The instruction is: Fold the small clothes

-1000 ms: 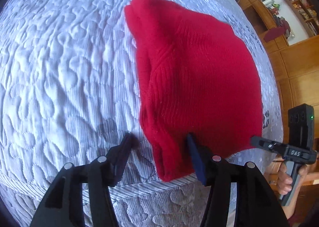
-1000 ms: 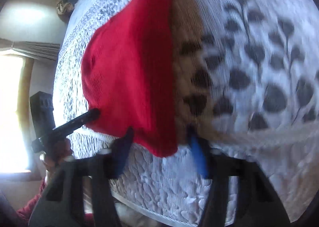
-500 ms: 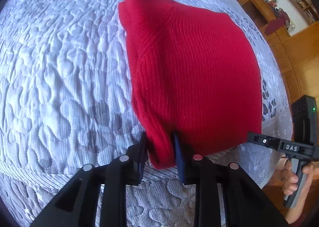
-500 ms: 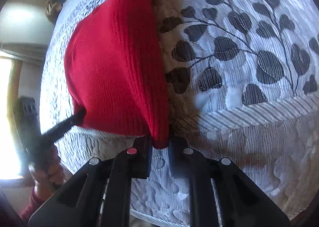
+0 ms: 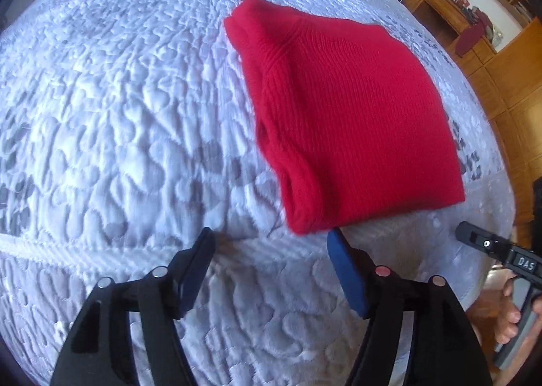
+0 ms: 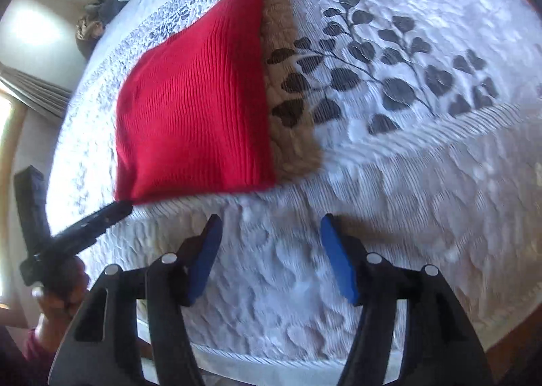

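The folded red knit garment [image 5: 345, 122] lies flat on your quilted bedspread [image 5: 118, 115]. Your left gripper [image 5: 271, 260] sits just off the garment's near corner, jaws opening with nothing between them. Your right gripper [image 6: 271, 247] sits beside the garment's other near corner, jaws also opening and empty. Only the right wrist view shows the dark leaf print [image 6: 389, 81] beside the garment; only the left wrist view shows the wooden shelving [image 5: 474, 13] beyond it.
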{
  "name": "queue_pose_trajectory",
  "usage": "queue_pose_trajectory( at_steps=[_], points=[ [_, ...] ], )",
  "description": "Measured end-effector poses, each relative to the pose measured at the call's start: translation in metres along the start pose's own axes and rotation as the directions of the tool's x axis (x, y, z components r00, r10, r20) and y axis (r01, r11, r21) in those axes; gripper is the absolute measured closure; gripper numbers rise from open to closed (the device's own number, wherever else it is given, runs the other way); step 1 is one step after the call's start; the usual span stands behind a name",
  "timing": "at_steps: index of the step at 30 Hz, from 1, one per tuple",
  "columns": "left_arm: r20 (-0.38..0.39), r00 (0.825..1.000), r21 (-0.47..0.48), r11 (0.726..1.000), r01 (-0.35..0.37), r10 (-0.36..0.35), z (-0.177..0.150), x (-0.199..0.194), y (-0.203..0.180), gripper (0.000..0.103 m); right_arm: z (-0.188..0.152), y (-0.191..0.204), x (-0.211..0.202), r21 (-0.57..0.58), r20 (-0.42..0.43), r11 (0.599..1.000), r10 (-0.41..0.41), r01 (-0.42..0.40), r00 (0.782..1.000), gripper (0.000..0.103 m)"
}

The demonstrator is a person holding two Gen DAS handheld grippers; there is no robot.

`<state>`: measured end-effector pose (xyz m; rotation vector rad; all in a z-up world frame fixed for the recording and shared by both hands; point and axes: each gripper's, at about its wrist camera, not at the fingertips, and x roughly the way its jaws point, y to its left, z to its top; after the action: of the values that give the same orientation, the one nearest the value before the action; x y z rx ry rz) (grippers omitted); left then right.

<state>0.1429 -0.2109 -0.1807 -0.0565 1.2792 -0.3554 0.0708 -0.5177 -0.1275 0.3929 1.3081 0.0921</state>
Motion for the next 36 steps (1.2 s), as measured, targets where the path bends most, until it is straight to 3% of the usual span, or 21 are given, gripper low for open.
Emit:
queue_pose_trajectory(
  at_steps=[3,10,14,18,23,36],
  points=[
    [0.006,0.999,0.035,0.998,-0.048,0.047,-0.019,-0.004,-0.001,0.023,-0.017,0.001,0.001,-0.037,0.01,0.998,-0.053,0.054,0.999,0.039],
    [0.022,0.993,0.029,0.993,-0.114,0.114,-0.049,-0.019,-0.004,0.022,-0.049,0.031,0.007,-0.156,0.021,0.971,-0.178,0.179,0.984,0.023],
    [0.006,0.997,-0.064,0.995,-0.077,0.078,-0.051,-0.032,0.001,0.022,-0.049,0.052,-0.006,-0.173,0.058,0.968,-0.173,0.18,0.983,0.012],
    [0.034,0.996,-0.108,0.991,-0.077,0.081,-0.049,-0.051,-0.003,0.022,-0.044,0.066,-0.03,-0.183,0.083,0.97,-0.15,0.163,0.985,0.012],
    [0.098,0.986,-0.06,0.99,-0.131,0.136,-0.048,-0.081,-0.012,0.022,-0.043,0.072,-0.058,-0.183,0.118,0.969,-0.145,0.165,0.982,0.011],
    [0.184,0.967,0.008,0.983,-0.182,0.177,-0.042,-0.134,-0.046,0.021,-0.048,0.075,-0.106,-0.165,0.146,0.98,-0.091,0.115,0.985,0.011]
  ],
)
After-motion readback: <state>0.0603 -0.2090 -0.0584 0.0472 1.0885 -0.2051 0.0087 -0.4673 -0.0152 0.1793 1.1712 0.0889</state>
